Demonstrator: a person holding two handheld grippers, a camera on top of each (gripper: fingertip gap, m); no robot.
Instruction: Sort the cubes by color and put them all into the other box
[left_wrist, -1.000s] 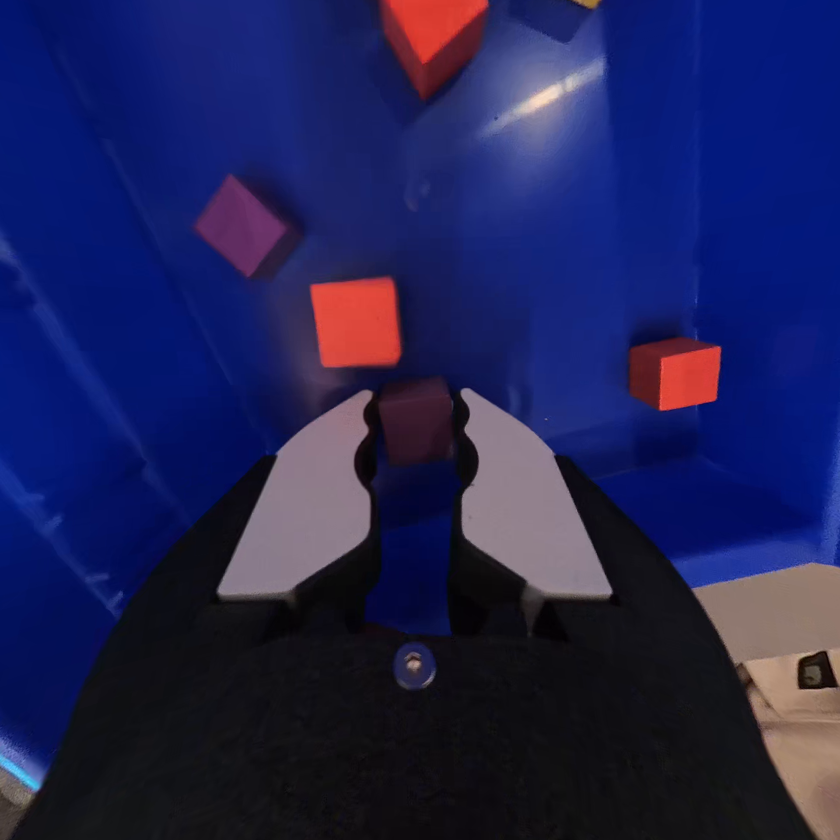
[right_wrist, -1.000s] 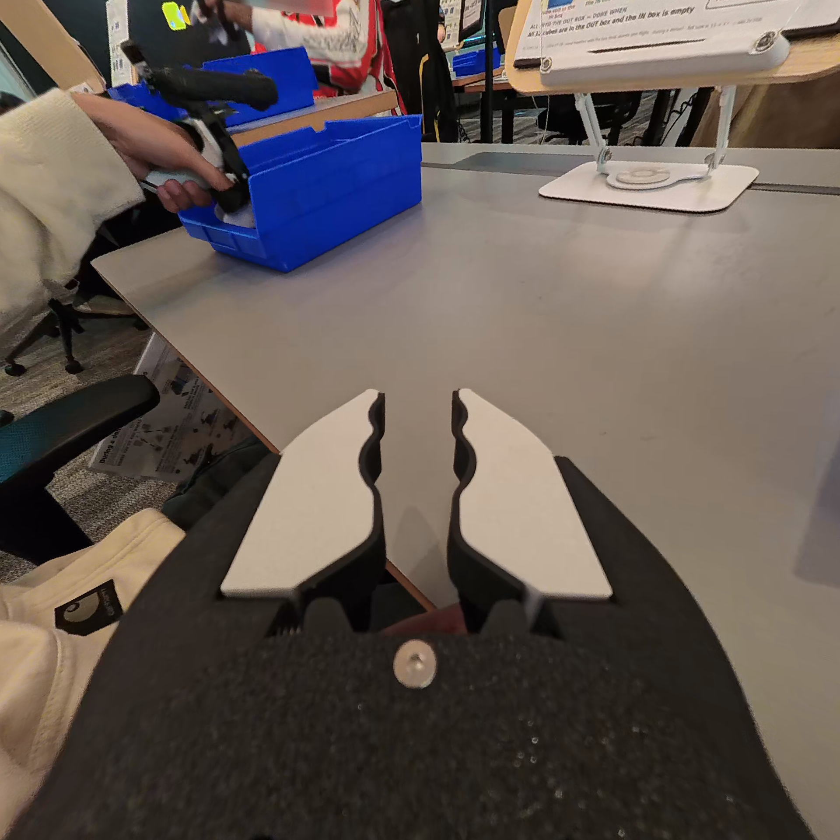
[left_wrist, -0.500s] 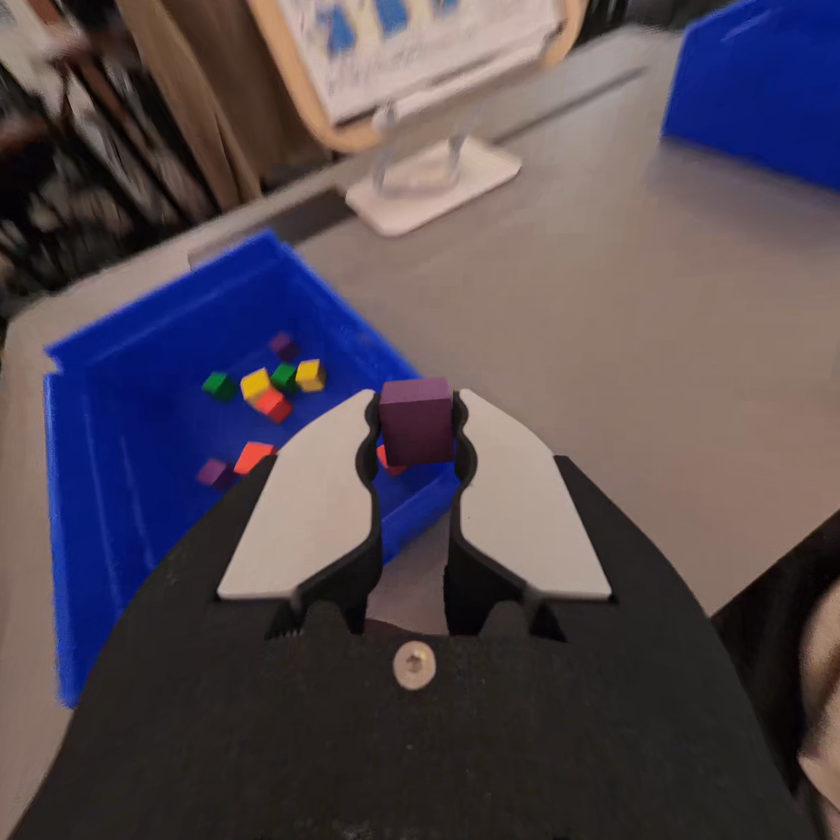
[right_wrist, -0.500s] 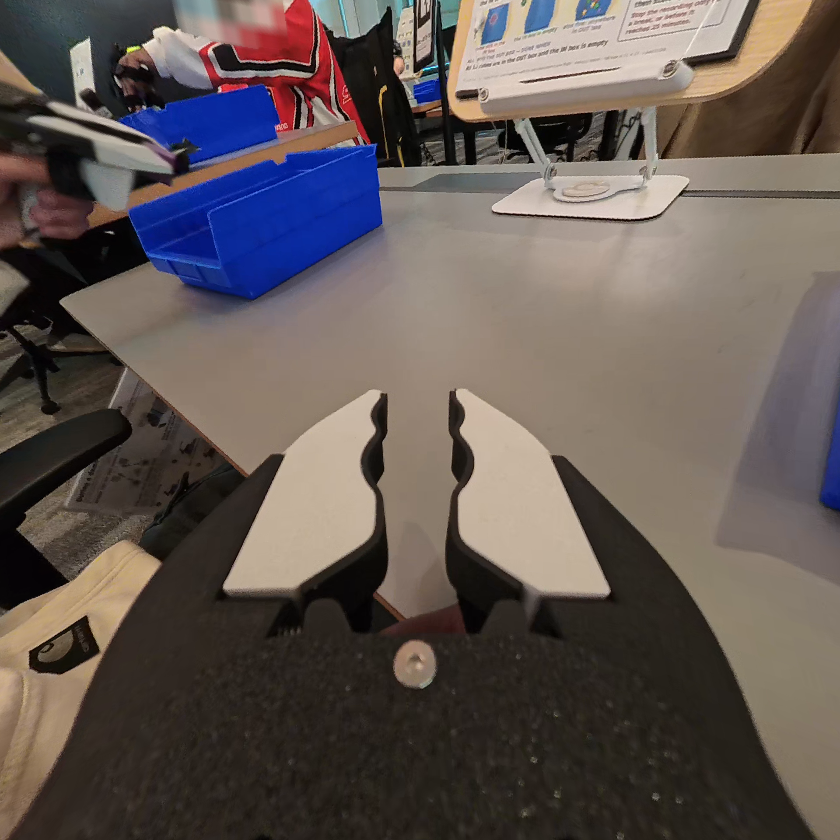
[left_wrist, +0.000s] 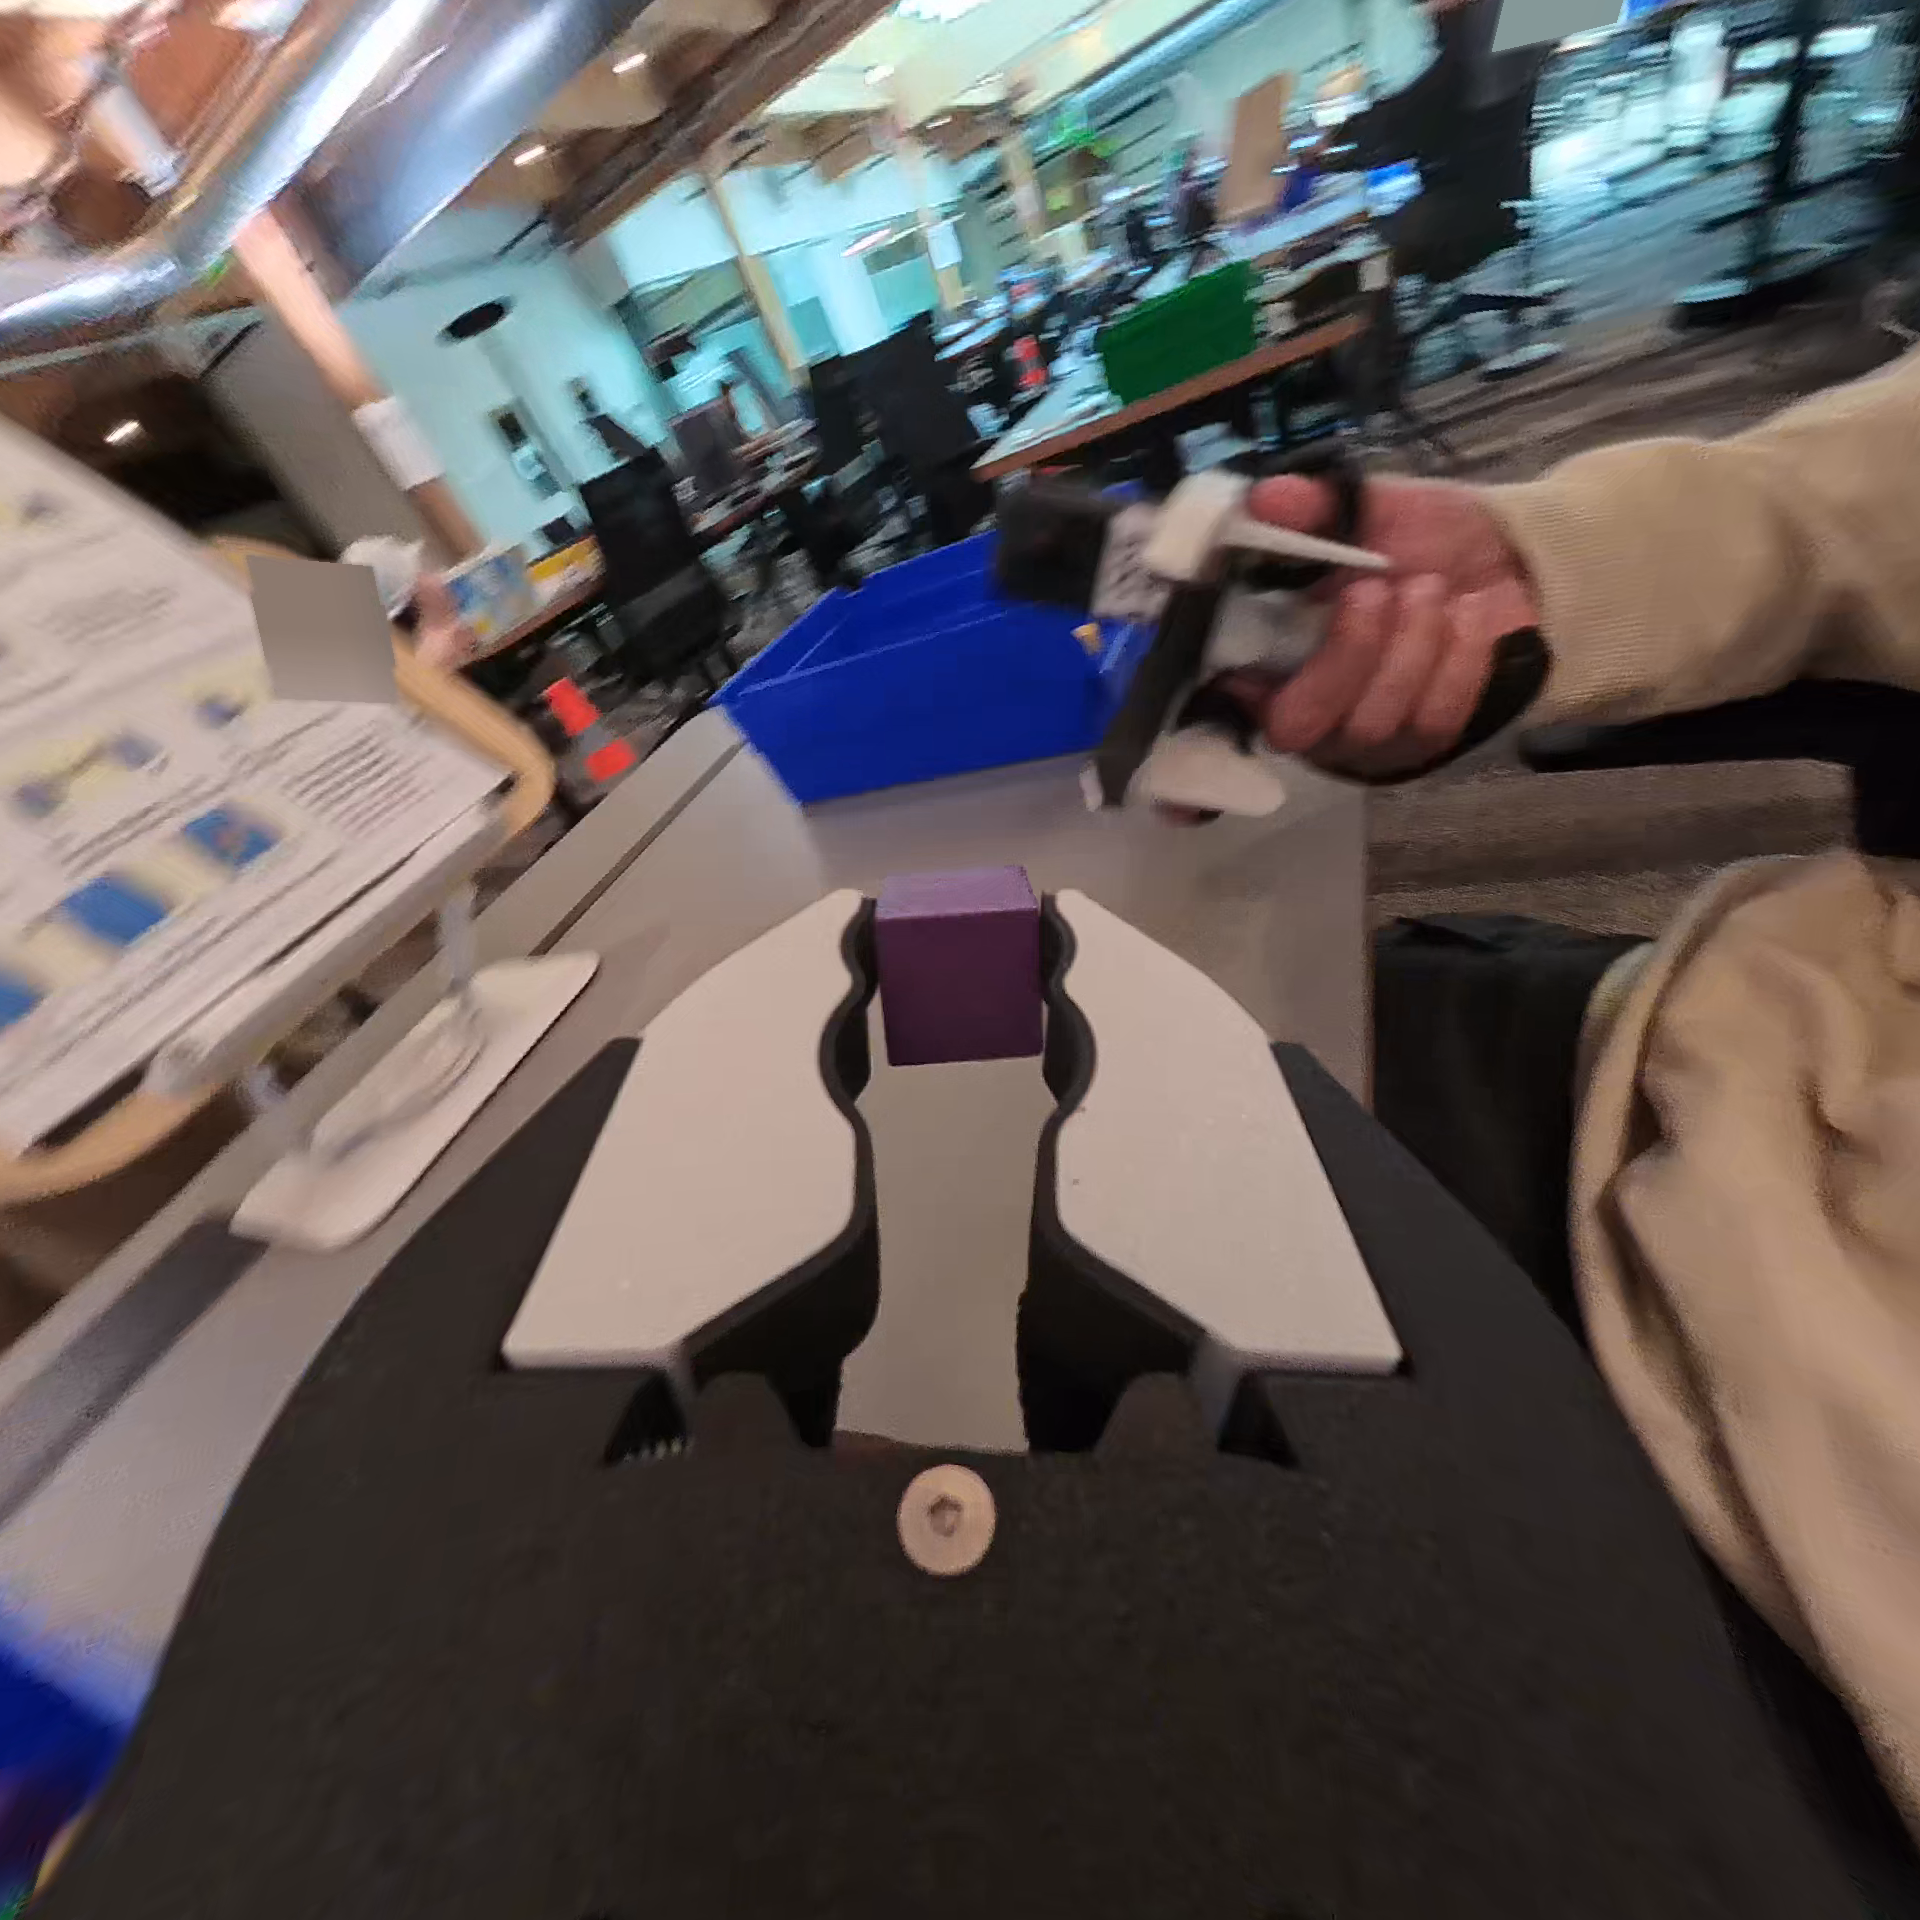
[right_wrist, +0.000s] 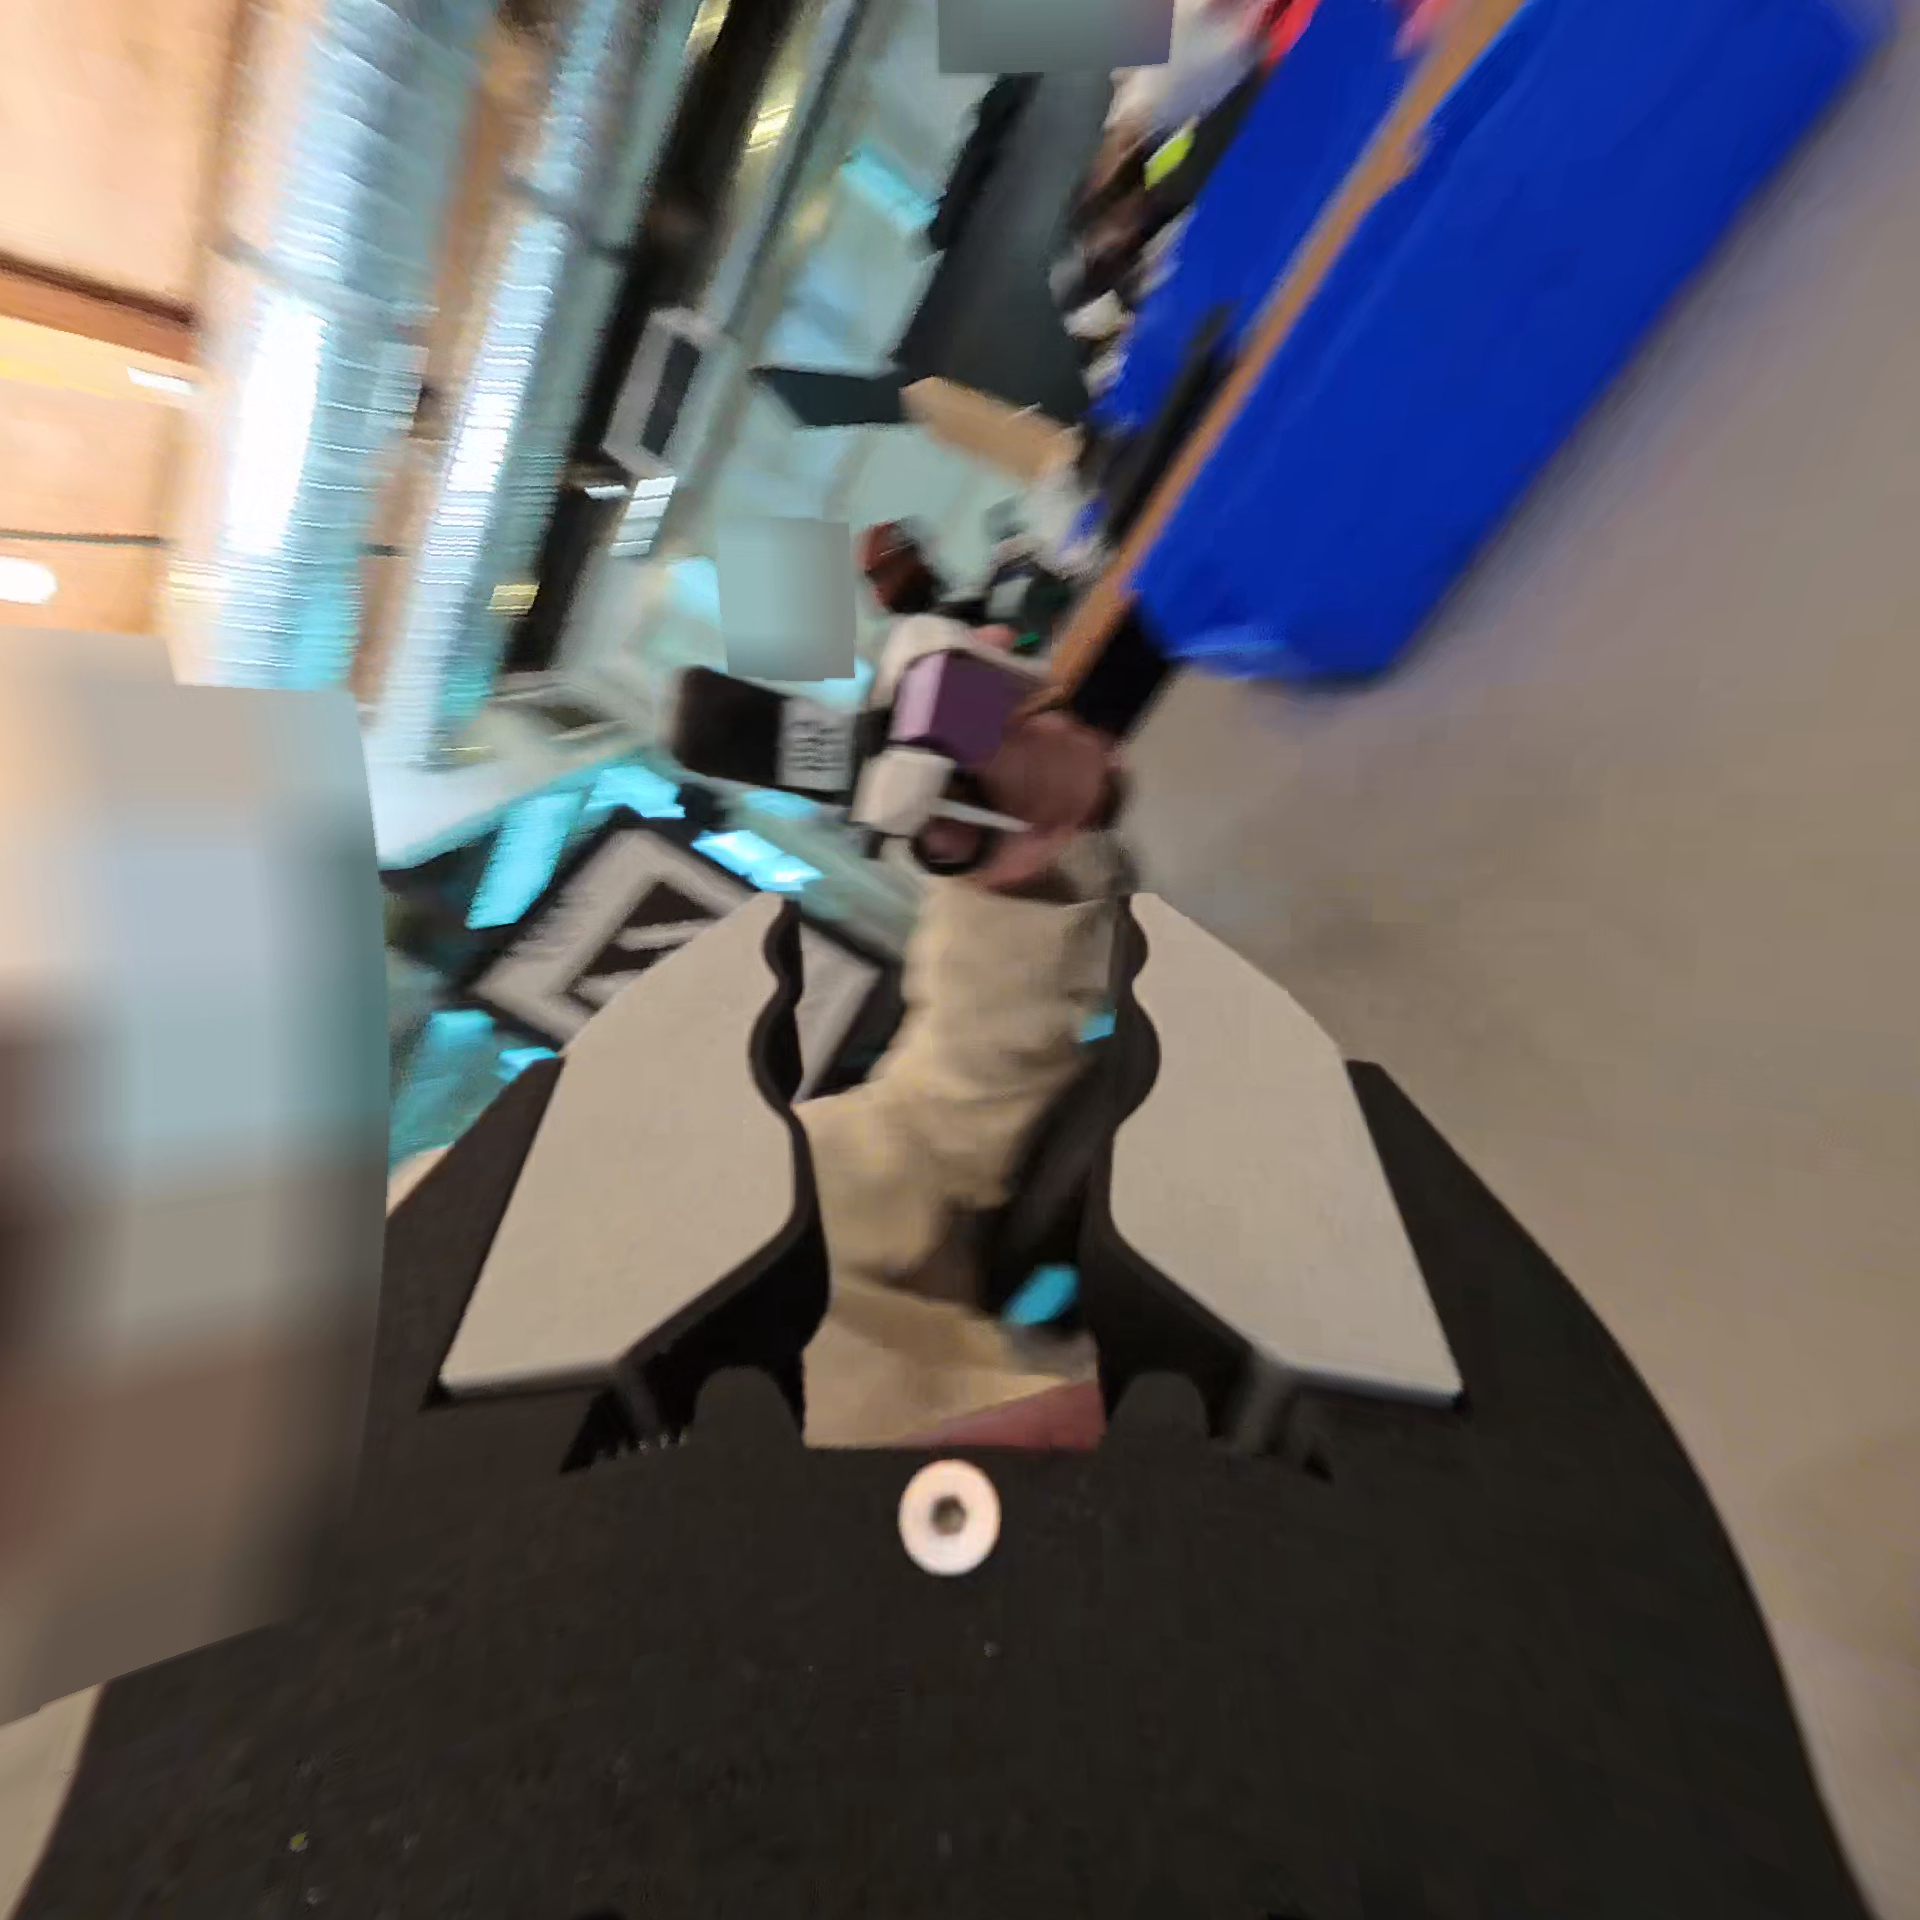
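My left gripper (left_wrist: 956, 935) is shut on a purple cube (left_wrist: 958, 971) and holds it in the air above the grey table (left_wrist: 1195, 935). A blue box (left_wrist: 914, 691) stands at the table's far end, beyond the cube. My right gripper (left_wrist: 1184, 790), held in a hand, hovers beside that box's near right corner. In the blurred, tilted right wrist view, my right gripper (right_wrist: 956, 925) is open and empty. It faces the purple cube (right_wrist: 951, 717) in the left gripper, with a blue box (right_wrist: 1455, 364) at the upper right.
A white stand holding printed sheets (left_wrist: 208, 790) sits on the table at the left. A blurred blue edge (left_wrist: 42, 1683) shows at the bottom left. The person's cream sleeve and clothing (left_wrist: 1714, 1143) fill the right side, past the table edge. The tips of one gripper are about 11 cm away from the tips of the other.
My left gripper lifted the purple cube out of the first blue box and swung across the table to face the far box. My right gripper tilted, turned toward the left one and opened wider.
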